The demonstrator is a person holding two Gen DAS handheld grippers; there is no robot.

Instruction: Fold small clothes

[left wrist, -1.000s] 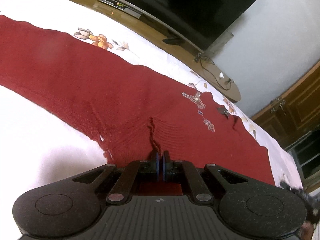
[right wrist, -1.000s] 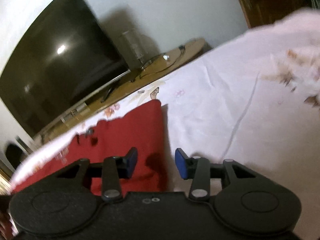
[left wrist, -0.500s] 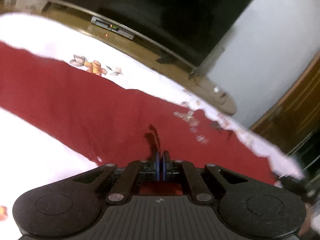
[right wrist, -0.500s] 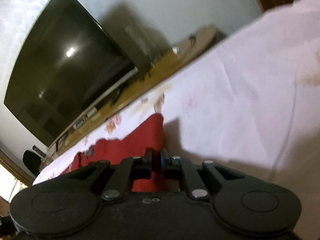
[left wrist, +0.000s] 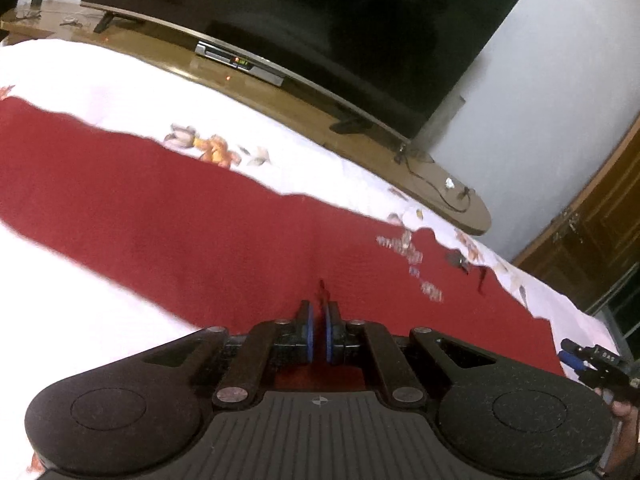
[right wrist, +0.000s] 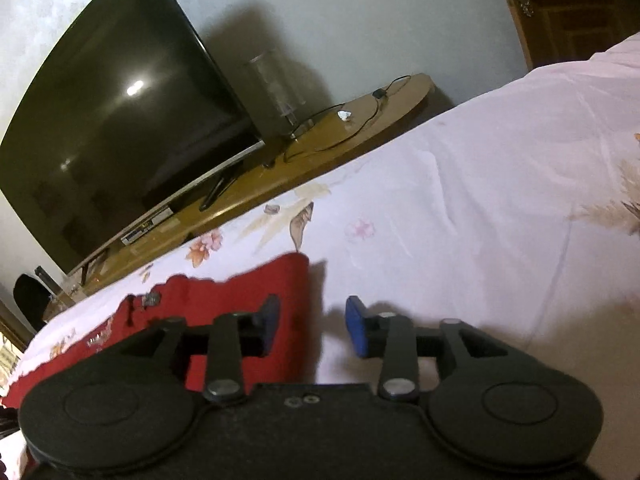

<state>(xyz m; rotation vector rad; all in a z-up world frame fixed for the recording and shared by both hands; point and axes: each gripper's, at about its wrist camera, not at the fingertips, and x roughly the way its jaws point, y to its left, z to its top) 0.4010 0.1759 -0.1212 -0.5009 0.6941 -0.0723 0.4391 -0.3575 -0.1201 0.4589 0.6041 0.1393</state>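
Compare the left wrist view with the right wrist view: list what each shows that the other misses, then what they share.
Only the left wrist view shows the left hand-held gripper, its pads nearly together pinching a ridge of the red garment, and the cloth's full length with its beaded decoration.

Only the right wrist view shows the garment's squared end, the open right hand-held gripper straddling that edge, and a clear cylinder beside the television.

Both show the red garment, floral bedsheet, television, and wooden stand with its black cable.

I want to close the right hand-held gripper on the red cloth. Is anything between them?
Nothing visible. The open right hand-held gripper straddles the red cloth's edge on the bedsheet.
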